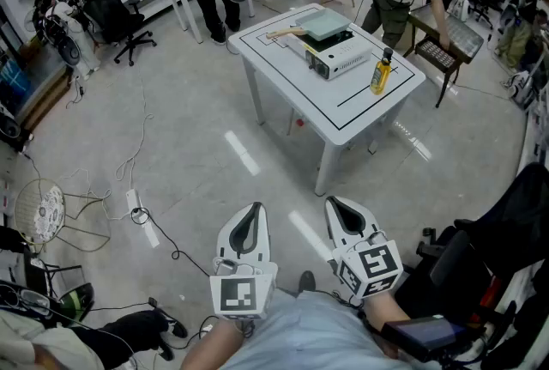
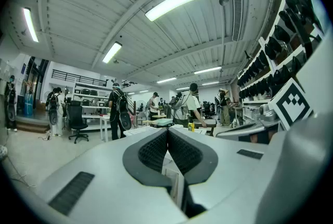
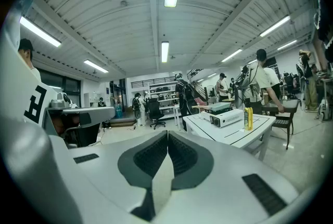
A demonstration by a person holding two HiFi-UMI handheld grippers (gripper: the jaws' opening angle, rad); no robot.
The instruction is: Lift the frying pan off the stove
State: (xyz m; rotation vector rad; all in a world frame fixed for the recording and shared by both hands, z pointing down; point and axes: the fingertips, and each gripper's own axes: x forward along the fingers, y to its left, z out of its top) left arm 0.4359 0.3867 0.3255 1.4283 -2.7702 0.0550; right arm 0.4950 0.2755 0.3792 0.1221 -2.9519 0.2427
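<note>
Frying pan: a pale-green square frying pan (image 1: 322, 23) sits on top of the stove (image 1: 339, 59), not yet lifted.
Stove: a white box-shaped stove standing on the white surface (image 1: 343, 132). A yellow bottle (image 1: 381, 72) stands just beside it on the side away from the pan's handle.
Handle: the wooden handle (image 1: 283, 33) sticks out past the stove toward the left of the head view. The pan's long axis therefore runs across the person's line of approach, not toward them.
Left gripper: the left gripper (image 1: 249, 218) is held close to the body, well apart from the stove. Its fingers (image 2: 151, 153) are pressed together with nothing between them. In the left gripper view the pan (image 2: 162, 122) shows just above the fingertips, almost dead ahead.
Right gripper: the right gripper (image 1: 343, 214) is also held near the body and well apart from the stove. Its fingers (image 3: 184, 158) are closed and empty. In the right gripper view the stove (image 3: 226, 117) and pan (image 3: 217, 107) lie off to the right of where the fingers point.
Gap: open floor (image 1: 257, 128) lies between both grippers and the stove, so neither is within reach.
Nearer hand: the right gripper looks slightly closer to the stove body. The handle's free end lies on the left gripper's side and in line with it, so the left seems better placed for a handle grip.
Step in hand: approach only. The person needs to close on the stove, then spread one gripper's fingers and bring them crosswise onto the handle.
Risk: the bottle stands clear of the handle side, so it is unlikely to be in the way.
</note>
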